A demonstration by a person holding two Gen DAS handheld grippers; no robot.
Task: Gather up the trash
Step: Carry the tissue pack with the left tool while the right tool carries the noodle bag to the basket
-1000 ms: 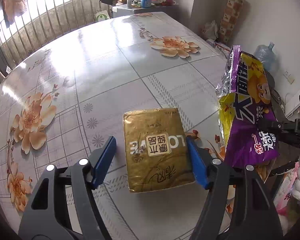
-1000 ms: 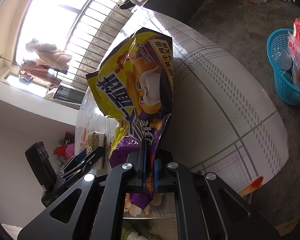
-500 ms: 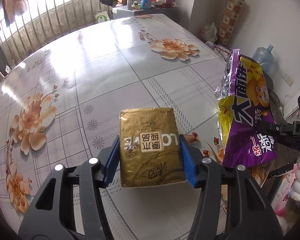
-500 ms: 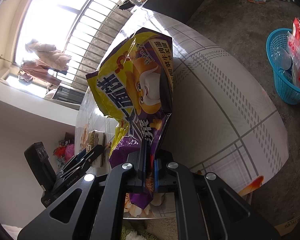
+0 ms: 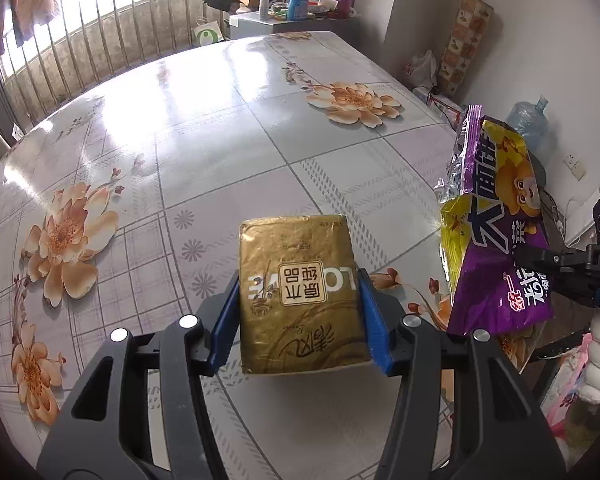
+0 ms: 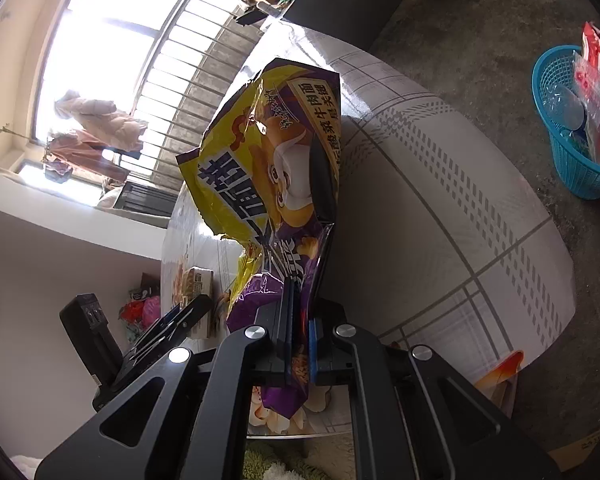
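Note:
A gold tissue pack [image 5: 300,292] sits between the blue pads of my left gripper [image 5: 298,316], which is shut on its two sides just above the flowered table [image 5: 204,136]. The pack also shows small in the right wrist view [image 6: 198,280]. My right gripper [image 6: 300,320] is shut on the lower edge of a purple and yellow noodle bag [image 6: 276,160], held in the air off the table's right edge. The bag also shows in the left wrist view [image 5: 496,232], to the right of the pack.
A blue basket [image 6: 572,160] with wrappers and plastic stands on the floor to the right of the table. A water jug [image 5: 528,124] and a patterned box [image 5: 466,40] stand by the far right wall. A cluttered cabinet [image 5: 292,12] stands behind the table.
My left gripper's jaws have closed from wide apart onto the sides of the gold tissue pack, and the view has shifted slightly. The right gripper and noodle bag have not moved.

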